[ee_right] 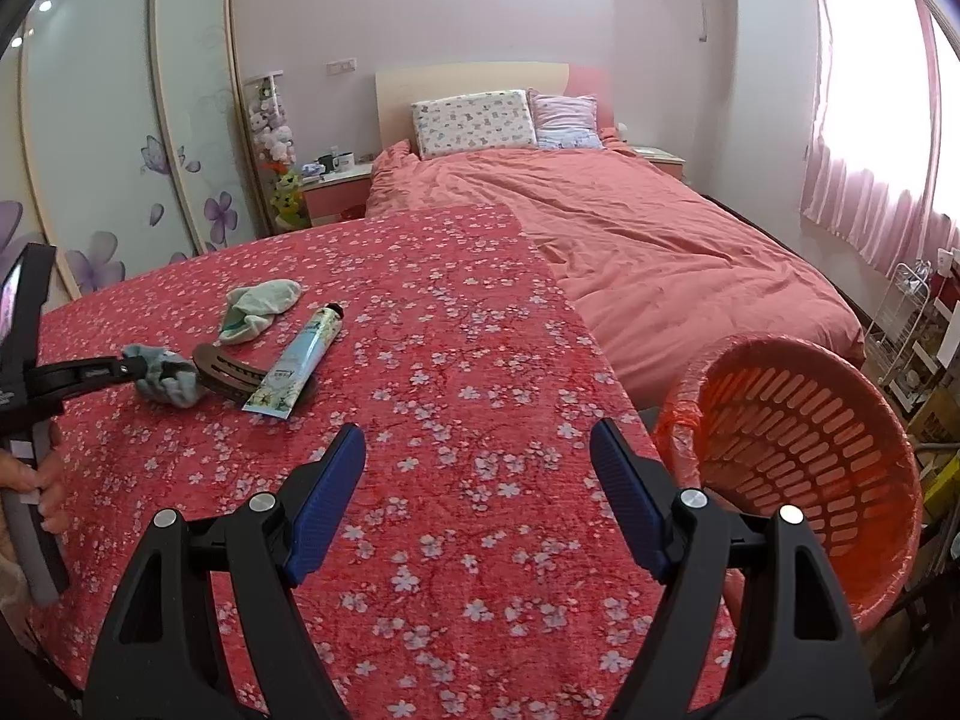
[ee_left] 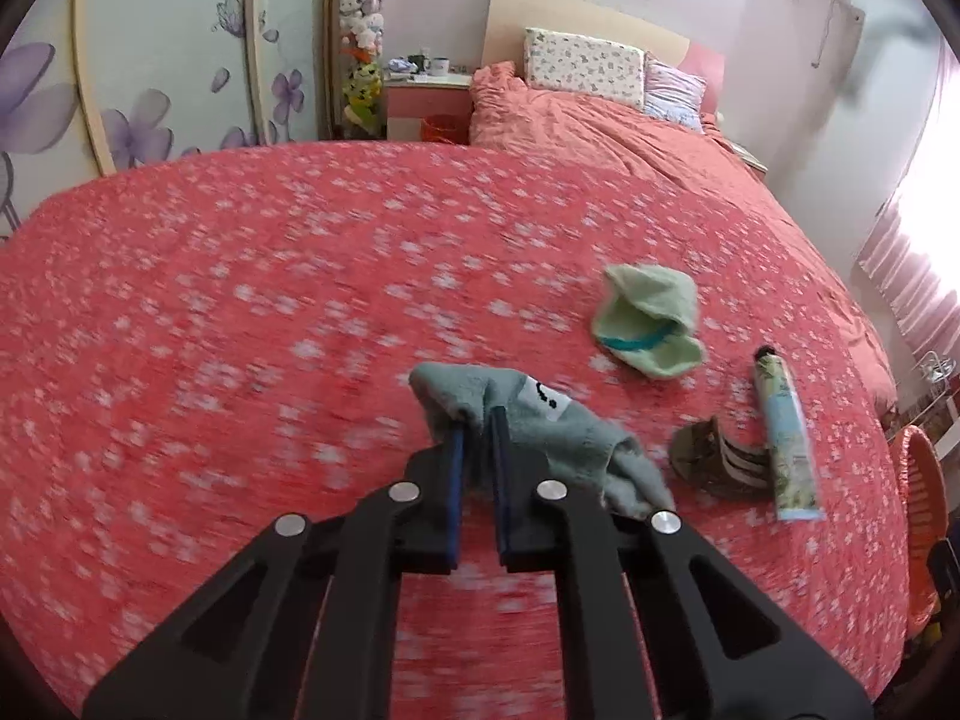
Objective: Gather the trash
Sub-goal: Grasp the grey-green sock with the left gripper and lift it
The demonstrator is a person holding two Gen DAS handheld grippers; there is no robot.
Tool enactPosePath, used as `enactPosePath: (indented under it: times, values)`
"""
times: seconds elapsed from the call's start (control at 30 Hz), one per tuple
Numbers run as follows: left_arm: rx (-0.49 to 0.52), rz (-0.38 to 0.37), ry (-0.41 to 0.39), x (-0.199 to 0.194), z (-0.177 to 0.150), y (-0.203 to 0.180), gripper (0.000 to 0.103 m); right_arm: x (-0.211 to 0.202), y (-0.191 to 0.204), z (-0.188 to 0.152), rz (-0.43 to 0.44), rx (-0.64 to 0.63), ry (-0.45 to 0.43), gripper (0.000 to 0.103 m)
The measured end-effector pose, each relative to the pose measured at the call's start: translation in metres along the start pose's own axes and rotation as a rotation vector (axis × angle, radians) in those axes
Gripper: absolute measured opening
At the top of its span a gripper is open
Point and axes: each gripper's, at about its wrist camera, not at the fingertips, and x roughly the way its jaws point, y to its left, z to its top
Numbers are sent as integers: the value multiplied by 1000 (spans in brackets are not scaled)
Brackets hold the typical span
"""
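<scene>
Only in the right wrist view is the orange basket seen empty beside wide-open right tongs, while the grey sock is clamped by the left tongs.

No wording reads clearly. The grey sock bears a white patch with dark marks too blurred to make out, and the tube shows printed decoration near its flat end, too small to read.

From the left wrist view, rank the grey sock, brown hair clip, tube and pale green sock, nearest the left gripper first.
1. Grey sock: pinched in the left gripper.
2. Brown hair clip: just right of it.
3. Tube: beyond the clip, farther right.
4. Pale green sock: ahead and right; too close to the tube to rank firmly.
</scene>
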Motion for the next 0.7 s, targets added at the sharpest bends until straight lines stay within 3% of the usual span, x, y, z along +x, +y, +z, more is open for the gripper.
enactPosePath:
  times: [0.17,0.23,0.3,0.37,0.53,0.67,0.7]
  values:
    - [3,84,-4,-2,17,33,14,1,11,1,12,-20,0,77]
    - [-22,83,6,2,17,40,39,1,15,0,13,-25,1,77]
    - [-47,84,1,3,16,42,52,1,18,0,14,-31,2,77]
    - [-72,49,6,5,11,41,53,2,20,0,12,-33,3,77]
    - [-112,27,-4,9,6,28,72,3,22,2,12,-32,6,77]
    - [-76,95,9,19,5,14,73,7,29,3,21,-27,13,77]
    - [-60,123,22,23,4,13,70,9,30,4,24,-27,16,77]
